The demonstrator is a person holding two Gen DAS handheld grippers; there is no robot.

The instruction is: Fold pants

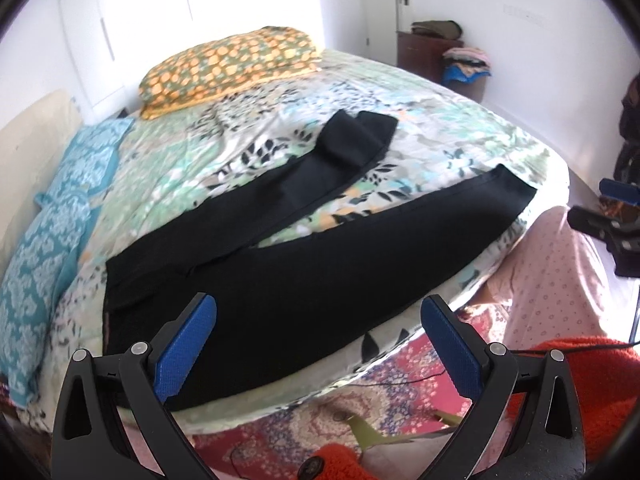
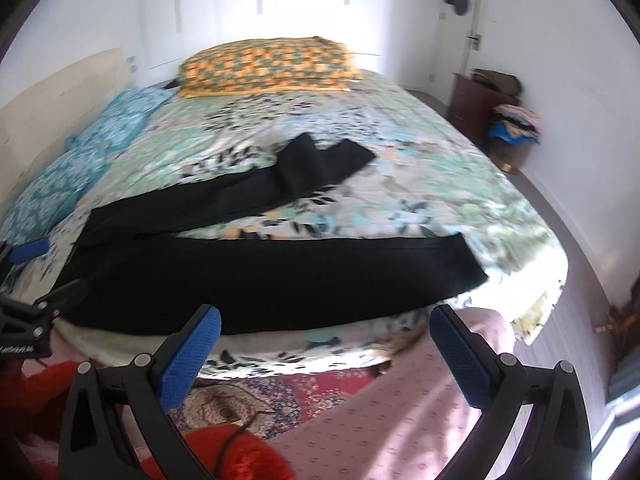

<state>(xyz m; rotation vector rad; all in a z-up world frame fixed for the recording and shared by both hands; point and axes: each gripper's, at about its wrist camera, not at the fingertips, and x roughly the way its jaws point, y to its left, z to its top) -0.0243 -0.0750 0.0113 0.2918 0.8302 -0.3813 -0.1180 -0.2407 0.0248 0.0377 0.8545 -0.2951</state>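
Observation:
Black pants [image 1: 280, 264] lie spread on the floral bedspread [image 1: 440, 128], waist at the left, two legs fanned to the right; the far leg's end is folded over. They also show in the right wrist view [image 2: 280, 276]. My left gripper [image 1: 318, 312] is open and empty, just over the near edge of the pants by the waist. My right gripper [image 2: 326, 322] is open and empty, at the bed's near edge below the near leg. The right gripper also shows at the right edge of the left wrist view [image 1: 616, 216]; the left gripper shows at the left edge of the right wrist view [image 2: 24, 280].
An orange patterned pillow [image 1: 236, 64] and blue pillows [image 1: 60, 208] lie at the head of the bed. A dark dresser with piled clothes [image 1: 452, 52] stands by the far wall. A red patterned rug [image 1: 400, 376] lies below. My pink-clothed leg [image 2: 400, 408] is by the bed edge.

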